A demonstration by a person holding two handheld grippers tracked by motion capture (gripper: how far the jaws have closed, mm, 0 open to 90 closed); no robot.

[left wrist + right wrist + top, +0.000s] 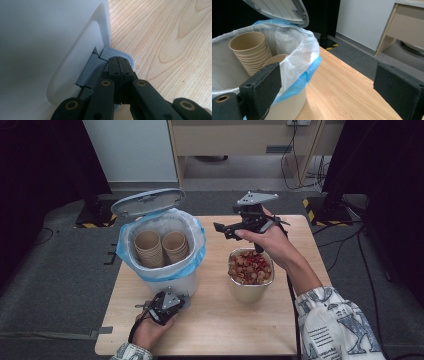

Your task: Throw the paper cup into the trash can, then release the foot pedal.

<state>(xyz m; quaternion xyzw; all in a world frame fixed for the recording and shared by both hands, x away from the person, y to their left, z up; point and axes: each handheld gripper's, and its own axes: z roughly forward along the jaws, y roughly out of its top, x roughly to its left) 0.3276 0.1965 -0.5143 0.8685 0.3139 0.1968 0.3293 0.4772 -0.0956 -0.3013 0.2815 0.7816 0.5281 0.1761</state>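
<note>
High view: lid-up bin (pixel 162 270), stacked cups (pixel 150 249)

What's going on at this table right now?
A person works a gripper in each hand. The left gripper, jaws shut, presses the grey pedal at the base of the white bin, whose lid stands open over stacked paper cups. The right gripper hovers open above the table, near a food-filled tub.

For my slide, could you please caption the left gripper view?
Left gripper, jaws shut, pressing the grey pedal at the white bin's base.
</note>
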